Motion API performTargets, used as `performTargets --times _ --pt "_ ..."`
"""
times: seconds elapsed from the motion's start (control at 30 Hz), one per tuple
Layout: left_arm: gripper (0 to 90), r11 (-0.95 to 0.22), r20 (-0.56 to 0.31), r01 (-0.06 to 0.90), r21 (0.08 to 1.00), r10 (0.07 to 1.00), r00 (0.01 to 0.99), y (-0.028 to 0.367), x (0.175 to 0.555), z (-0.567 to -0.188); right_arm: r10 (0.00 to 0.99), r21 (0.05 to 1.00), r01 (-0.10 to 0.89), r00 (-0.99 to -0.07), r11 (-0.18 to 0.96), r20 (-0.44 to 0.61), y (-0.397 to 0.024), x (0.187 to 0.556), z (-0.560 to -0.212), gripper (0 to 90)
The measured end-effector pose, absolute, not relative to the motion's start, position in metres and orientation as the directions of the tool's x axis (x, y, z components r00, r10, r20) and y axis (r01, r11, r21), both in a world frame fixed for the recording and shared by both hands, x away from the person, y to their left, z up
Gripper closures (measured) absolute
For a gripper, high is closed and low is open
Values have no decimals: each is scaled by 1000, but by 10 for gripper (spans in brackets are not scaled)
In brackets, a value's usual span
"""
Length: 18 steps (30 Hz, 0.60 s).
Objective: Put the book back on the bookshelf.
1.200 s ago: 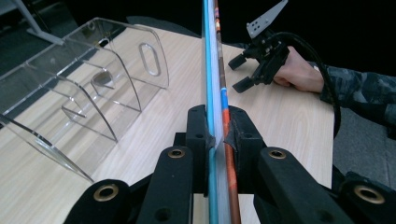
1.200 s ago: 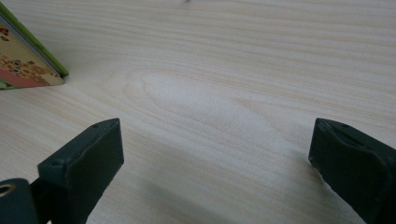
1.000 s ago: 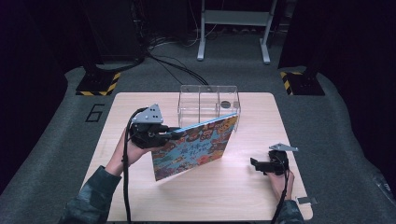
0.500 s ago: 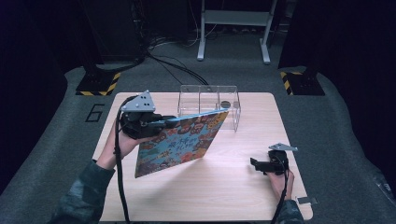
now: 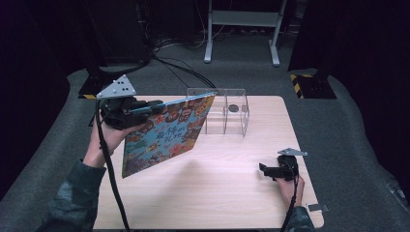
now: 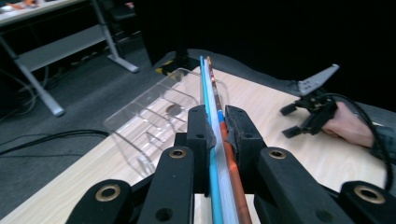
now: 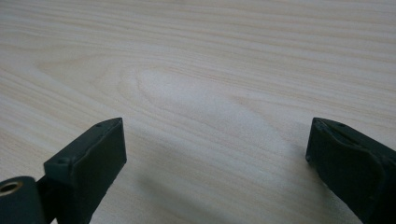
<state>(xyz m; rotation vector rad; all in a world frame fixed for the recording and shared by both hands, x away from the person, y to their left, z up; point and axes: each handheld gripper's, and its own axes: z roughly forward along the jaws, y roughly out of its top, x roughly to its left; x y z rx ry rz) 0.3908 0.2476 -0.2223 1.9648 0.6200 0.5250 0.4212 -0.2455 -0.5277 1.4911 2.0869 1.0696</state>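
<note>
A thin picture book [image 5: 167, 133] with a colourful cover hangs tilted above the left half of the wooden table [image 5: 222, 193]. My left gripper [image 5: 150, 107] is shut on its upper left edge. In the left gripper view the two pads [image 6: 201, 130] clamp the book's edge [image 6: 210, 88], which runs away toward a clear plastic rack. That clear divided rack [image 5: 225, 113] stands at the table's far side, just right of the book's top corner. My right gripper [image 5: 263, 169] rests low at the table's right, jaws wide apart [image 7: 215, 154] over bare wood with nothing between them.
A small dark round object [image 5: 233, 108] lies inside the rack. Grey carpet [image 5: 353, 135] surrounds the table, with cables [image 5: 179, 67] and a metal stand [image 5: 241, 29] behind. Yellow-black floor markers [image 5: 309, 84] sit at the back corners.
My left gripper has lifted the book off the table and carried it up and to the left; the book now hangs clear of the wood. The right gripper has stayed where it was.
</note>
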Motion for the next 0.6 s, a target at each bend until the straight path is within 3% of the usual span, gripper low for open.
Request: performTargets --times 0.6 --pt "809 -371 92 268 889 719 689 244 423 -228 915 752 640 -381 157 134 -246 421 -528 53"
